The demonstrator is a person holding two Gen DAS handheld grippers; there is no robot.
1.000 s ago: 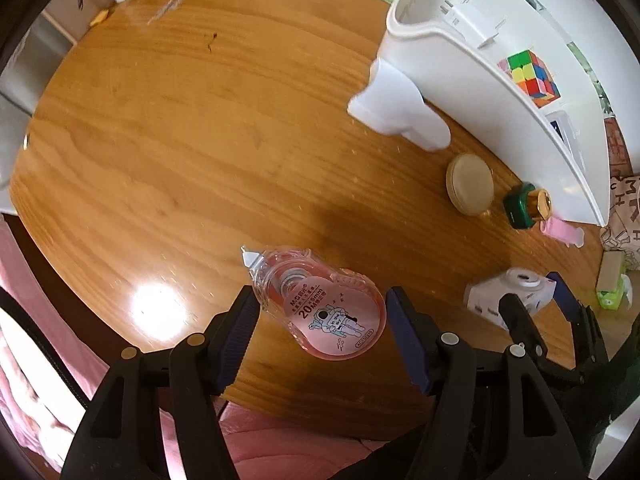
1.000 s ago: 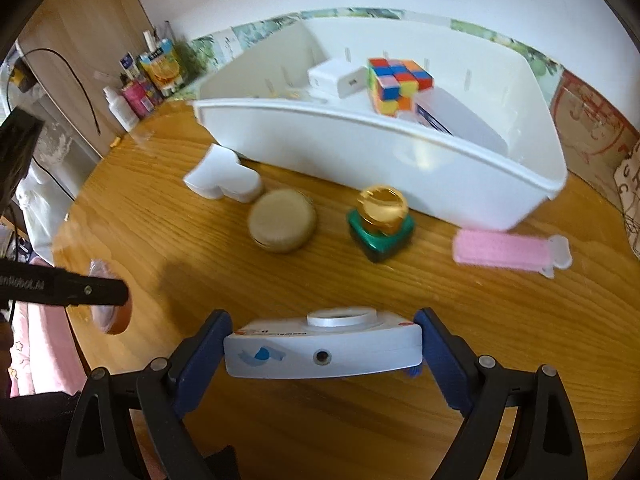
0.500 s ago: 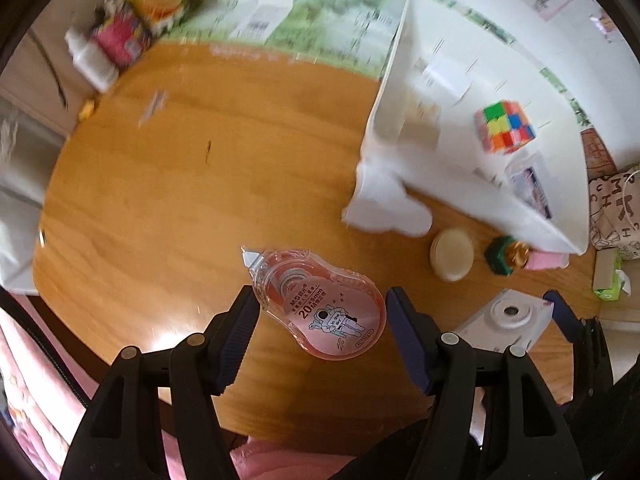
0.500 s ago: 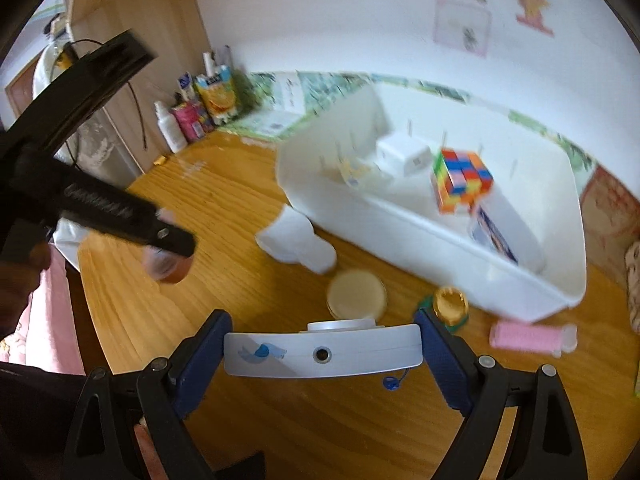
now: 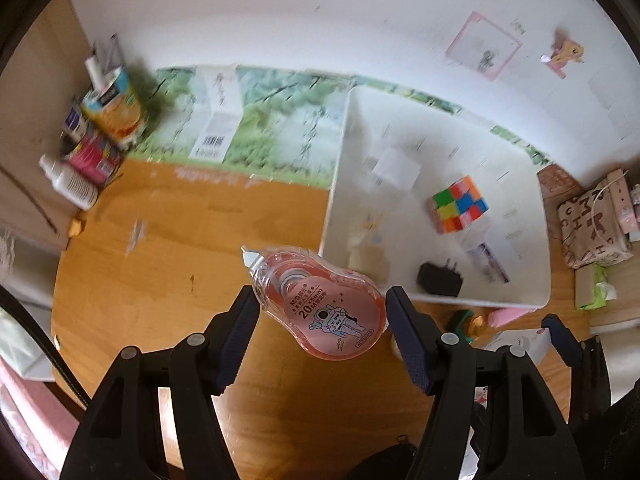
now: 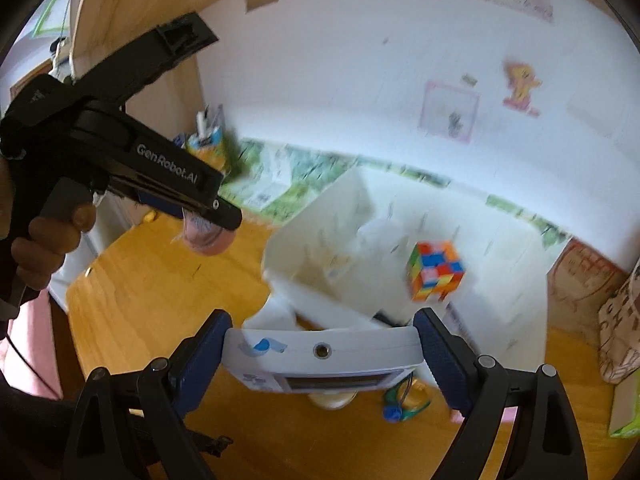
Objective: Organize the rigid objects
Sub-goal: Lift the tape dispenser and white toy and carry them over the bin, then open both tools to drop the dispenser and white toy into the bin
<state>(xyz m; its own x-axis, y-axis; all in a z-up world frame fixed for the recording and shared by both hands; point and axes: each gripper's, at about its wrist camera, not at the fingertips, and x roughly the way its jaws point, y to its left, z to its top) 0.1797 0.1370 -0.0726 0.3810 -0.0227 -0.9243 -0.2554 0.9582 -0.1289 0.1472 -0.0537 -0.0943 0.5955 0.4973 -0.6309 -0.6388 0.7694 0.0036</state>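
left gripper clamped, right gripper clamped

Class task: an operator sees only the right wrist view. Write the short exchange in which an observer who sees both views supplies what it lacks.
Operator: What is that pink thing in the left gripper?
Observer: A correction tape, clamped between the jaws, astronaut label facing that gripper's camera.
Operator: What does that gripper hide behind it?
Observer: A white bottle beside a pink carton at the table's back corner.
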